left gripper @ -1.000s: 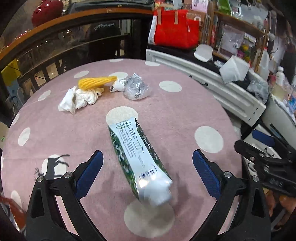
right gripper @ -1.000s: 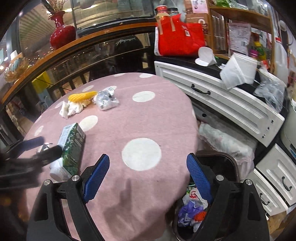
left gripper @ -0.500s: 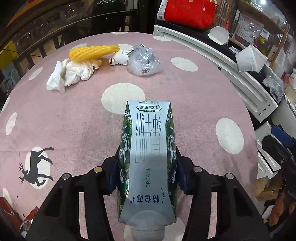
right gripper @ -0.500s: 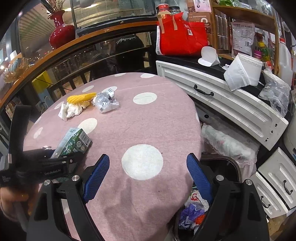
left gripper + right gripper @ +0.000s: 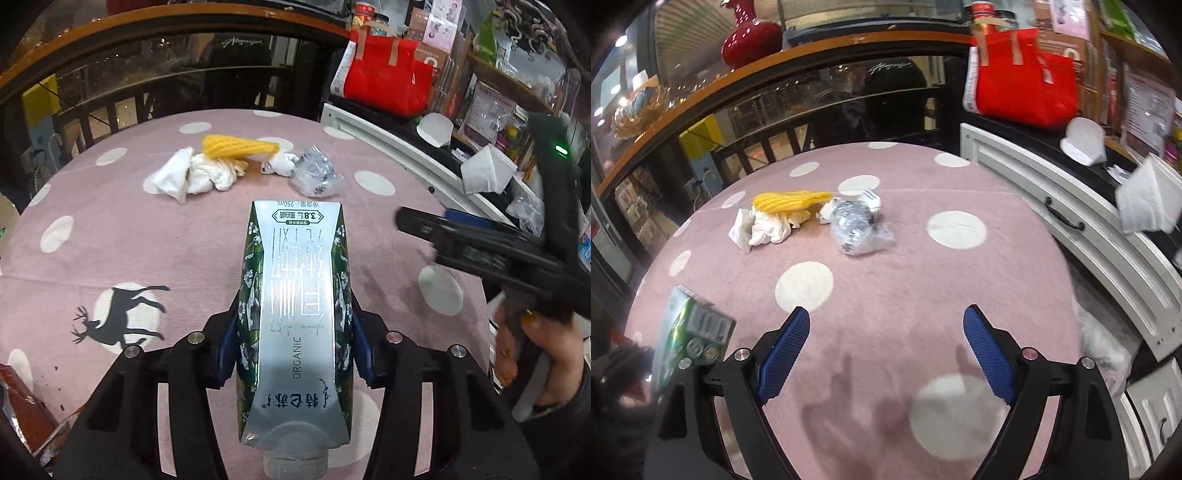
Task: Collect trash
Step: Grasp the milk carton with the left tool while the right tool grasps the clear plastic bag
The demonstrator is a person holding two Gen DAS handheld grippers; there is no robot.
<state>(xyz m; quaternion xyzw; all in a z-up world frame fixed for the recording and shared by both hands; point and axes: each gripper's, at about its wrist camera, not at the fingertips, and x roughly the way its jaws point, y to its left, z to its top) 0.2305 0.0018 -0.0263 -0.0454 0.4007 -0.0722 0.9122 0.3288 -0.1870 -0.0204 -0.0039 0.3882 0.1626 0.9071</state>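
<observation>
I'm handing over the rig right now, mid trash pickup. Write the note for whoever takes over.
Left hand-held gripper: shut on the milk carton, lifted off the table.
Right hand-held gripper: open, empty, over the pink tablecloth.
Still on the table: crumpled tissue, yellow foam net, clear plastic wrapper.
Done: carton picked up.
Left: bin the carton, then collect the three pieces. No bin is in view now.
</observation>
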